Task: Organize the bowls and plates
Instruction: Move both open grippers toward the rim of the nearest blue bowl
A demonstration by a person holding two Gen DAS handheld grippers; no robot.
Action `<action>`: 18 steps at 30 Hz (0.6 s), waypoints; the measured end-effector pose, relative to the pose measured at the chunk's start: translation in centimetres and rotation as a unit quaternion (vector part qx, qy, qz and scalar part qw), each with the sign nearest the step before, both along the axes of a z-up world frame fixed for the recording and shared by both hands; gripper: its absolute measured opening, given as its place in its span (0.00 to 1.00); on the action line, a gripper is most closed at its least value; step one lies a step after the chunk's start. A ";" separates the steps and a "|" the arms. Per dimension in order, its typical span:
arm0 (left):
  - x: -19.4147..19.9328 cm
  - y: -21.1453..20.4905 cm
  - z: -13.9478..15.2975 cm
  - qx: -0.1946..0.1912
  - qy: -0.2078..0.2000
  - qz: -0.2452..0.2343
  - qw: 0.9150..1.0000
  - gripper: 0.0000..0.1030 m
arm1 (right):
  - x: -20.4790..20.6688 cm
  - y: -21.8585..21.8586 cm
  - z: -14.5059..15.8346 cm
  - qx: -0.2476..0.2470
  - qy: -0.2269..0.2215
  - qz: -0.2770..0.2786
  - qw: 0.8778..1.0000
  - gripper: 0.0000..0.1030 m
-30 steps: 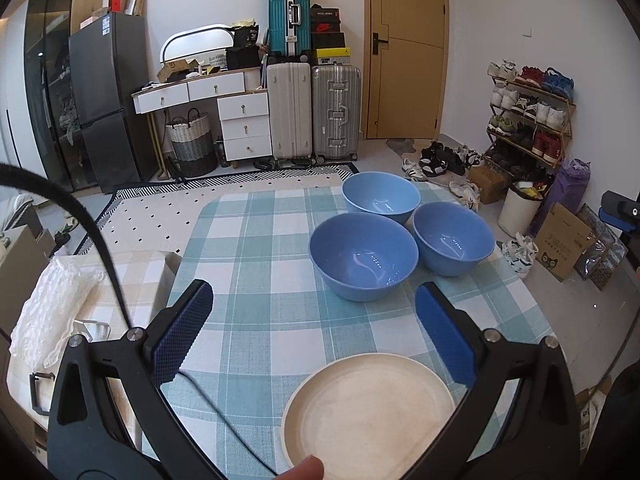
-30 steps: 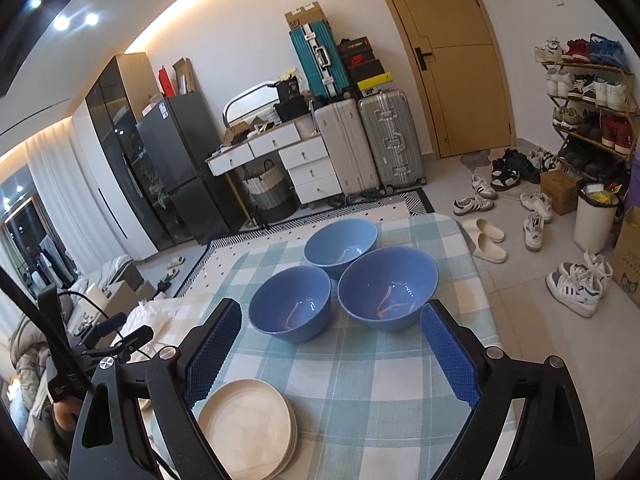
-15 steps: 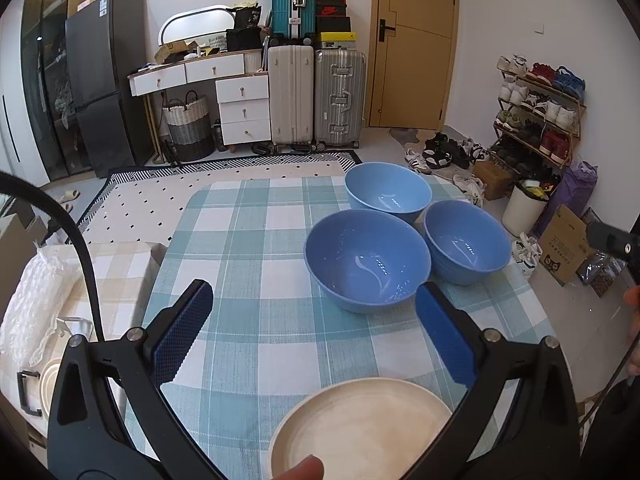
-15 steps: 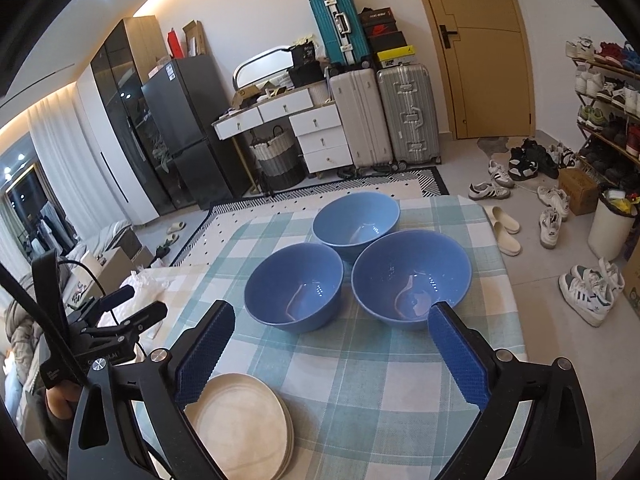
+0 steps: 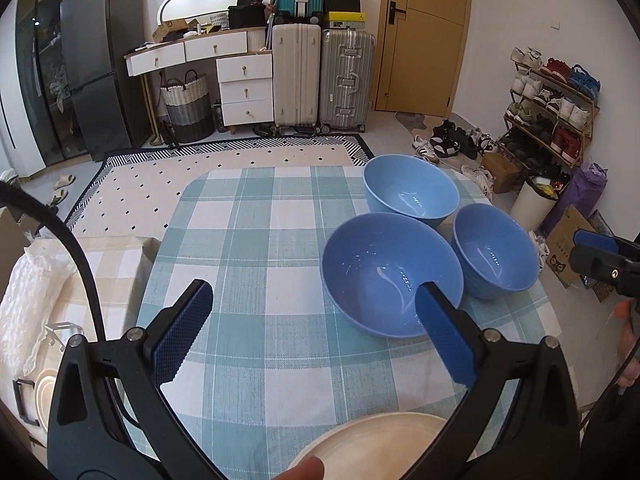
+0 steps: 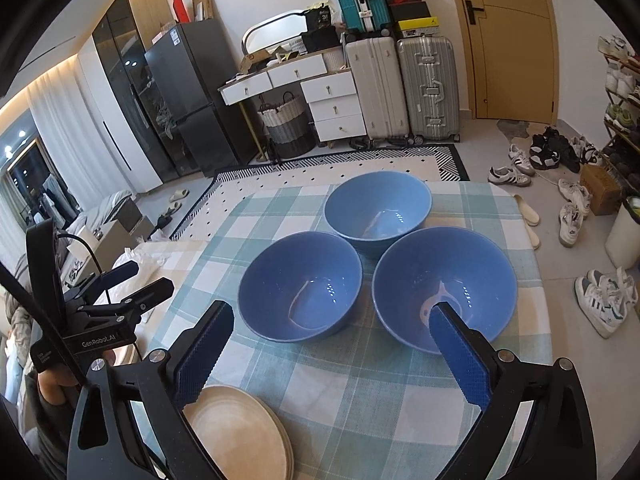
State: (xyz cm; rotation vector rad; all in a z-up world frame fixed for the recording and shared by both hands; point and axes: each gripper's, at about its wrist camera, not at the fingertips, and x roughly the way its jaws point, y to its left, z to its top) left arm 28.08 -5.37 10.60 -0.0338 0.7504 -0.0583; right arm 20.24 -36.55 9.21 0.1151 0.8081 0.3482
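Note:
Three blue bowls stand close together on the checked tablecloth (image 5: pixel 256 240): a far bowl (image 5: pixel 412 192) (image 6: pixel 378 208), a near-left bowl (image 5: pixel 384 268) (image 6: pixel 300 284) and a right bowl (image 5: pixel 496 252) (image 6: pixel 444 272). A stack of cream plates (image 5: pixel 376 444) (image 6: pixel 236 428) lies at the near edge. My left gripper (image 5: pixel 312 292) hangs open and empty over the cloth, above the plates and short of the near-left bowl. Just before the two nearer bowls, my right gripper (image 6: pixel 331 310) is wide open with nothing in it. Each gripper shows at the edge of the other's view.
The table ends just past the far bowl and to the right of the right bowl, with shoes on the floor (image 6: pixel 600 300) below. A checked, padded seat (image 5: pixel 100 272) adjoins the left side. A person's fingertip (image 5: pixel 304 470) shows at the bottom edge.
Both grippers have moved forward and down toward the bowls, which now look larger. The plates have slid to the bottom of the left view. The right jaws stand slightly wider.

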 end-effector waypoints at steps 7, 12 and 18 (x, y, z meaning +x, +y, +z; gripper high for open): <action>3.7 0.5 -1.8 -0.008 0.017 -0.002 1.000 0.98 | 3.7 1.4 -1.5 -0.007 0.018 0.016 1.000 0.97; 5.6 0.6 -3.3 -0.014 0.032 -0.001 0.999 0.98 | 5.8 2.2 -2.4 -0.018 0.025 0.026 0.999 0.97; 7.5 0.6 -4.9 -0.020 0.047 -0.001 0.999 0.98 | 7.8 3.1 -3.3 -0.043 0.025 0.042 0.998 0.97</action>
